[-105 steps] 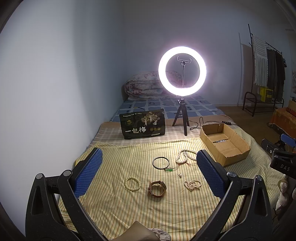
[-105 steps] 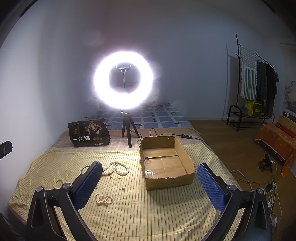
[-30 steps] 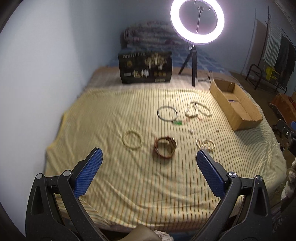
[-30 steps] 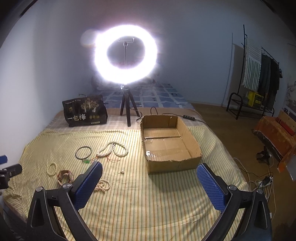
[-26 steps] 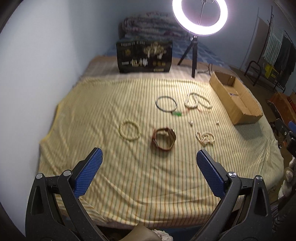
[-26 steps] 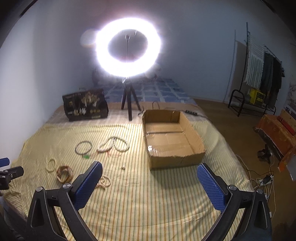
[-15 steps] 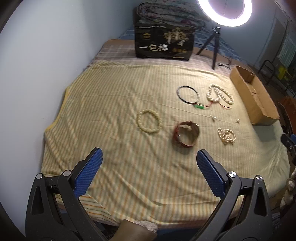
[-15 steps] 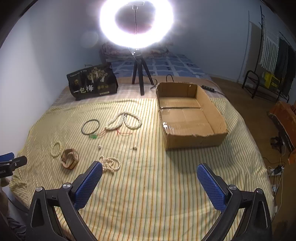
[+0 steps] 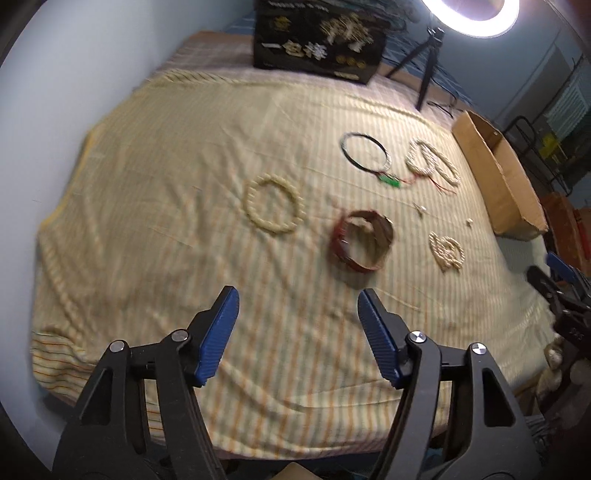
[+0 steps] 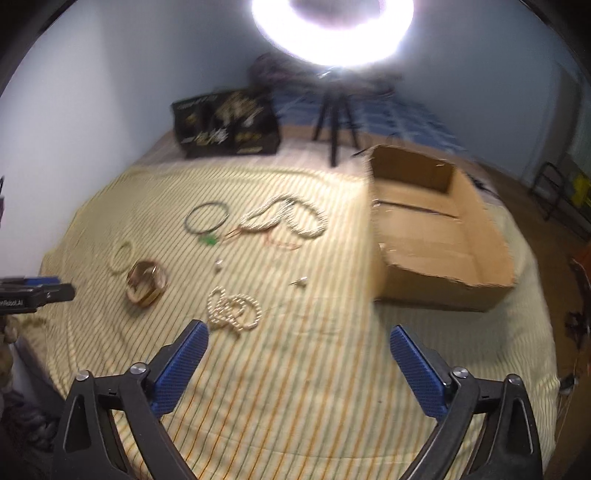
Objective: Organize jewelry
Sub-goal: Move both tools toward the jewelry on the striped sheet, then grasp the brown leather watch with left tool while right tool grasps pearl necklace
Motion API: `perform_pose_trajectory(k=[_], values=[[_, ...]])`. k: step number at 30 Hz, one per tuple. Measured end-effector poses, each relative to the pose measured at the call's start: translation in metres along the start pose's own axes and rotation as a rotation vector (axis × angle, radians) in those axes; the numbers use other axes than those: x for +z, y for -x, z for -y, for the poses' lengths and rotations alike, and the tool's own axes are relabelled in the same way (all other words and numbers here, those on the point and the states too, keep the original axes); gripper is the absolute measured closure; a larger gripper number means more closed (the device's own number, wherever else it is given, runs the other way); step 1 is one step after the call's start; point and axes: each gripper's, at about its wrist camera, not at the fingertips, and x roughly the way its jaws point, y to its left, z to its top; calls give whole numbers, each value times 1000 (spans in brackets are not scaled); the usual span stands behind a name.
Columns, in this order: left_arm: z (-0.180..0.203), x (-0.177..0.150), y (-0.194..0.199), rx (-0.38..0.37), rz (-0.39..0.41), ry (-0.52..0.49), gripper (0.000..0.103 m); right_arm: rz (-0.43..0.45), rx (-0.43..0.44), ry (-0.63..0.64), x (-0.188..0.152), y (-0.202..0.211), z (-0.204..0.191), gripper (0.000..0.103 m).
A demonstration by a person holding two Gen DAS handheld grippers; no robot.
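While my left gripper [image 9: 297,306] narrows with nothing between its jaws, the brown bracelet [image 9: 364,240] lies just above it — mid-frame. My right gripper [image 10: 297,345] closes too — empty, the pearl strand [image 10: 234,308] by its left finger.

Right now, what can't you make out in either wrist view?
- Small loose pieces on the striped sheet: too small and blurred to identify, both views.
- Cardboard box interior: its near wall hides it in the left view.
- Ring light: cut by the top edge, glare washes it out, right view.
- Left tongs and right tongs: closing, nothing between them.
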Motion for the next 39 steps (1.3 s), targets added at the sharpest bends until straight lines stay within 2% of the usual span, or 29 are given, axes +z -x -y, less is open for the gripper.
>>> perform_pose_trajectory(k=[4,9,14,22,25,29,33,39], values=[[19,1,-6,17,10,-53,34,-35,17,86,1,-16,-13,8],[35,8,-21,50,-17,-92,34,-96,62,111,-1,-38,-19,9],[31,18,-41,74,-71,-40,34,-143,91,106,-1,-58,-23,9],[24,31,-57,11,-90,27,34,-173,132,128,1,-73,-34,10],[21,36,-66,5,-108,54,47,-194,145,124,1,-81,-38,15],[16,38,-76,-10,-136,79,55,-204,152,126,5,-91,-40,16],[11,39,-84,-27,-157,107,56,-208,140,132,8,-97,-42,16],[14,38,-86,-11,-154,92,56,-233,111,153,7,-110,-48,16]])
